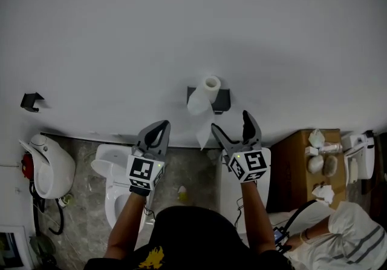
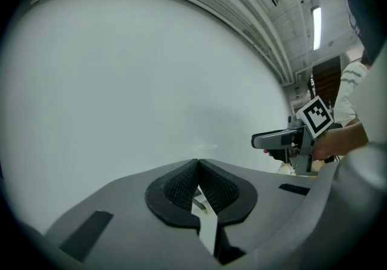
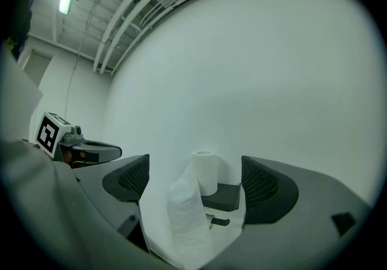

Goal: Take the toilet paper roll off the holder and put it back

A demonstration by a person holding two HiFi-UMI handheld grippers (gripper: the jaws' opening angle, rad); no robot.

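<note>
**Roll on the holder, not yet gripped**

The toilet paper roll is seen upright on its holder, framed between the spread jaws of the right gripper. The left gripper is closed on nothing. If only the hanging tail is pinched, paper may be torn or unrolled

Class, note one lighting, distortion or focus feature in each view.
Head view: the wall evenly lit, its base line bowed. Left gripper view: black fisheye corners, a ceiling lamp glaring bright. Right gripper view: same dark corners; the toilet paper roll in focus.
</note>
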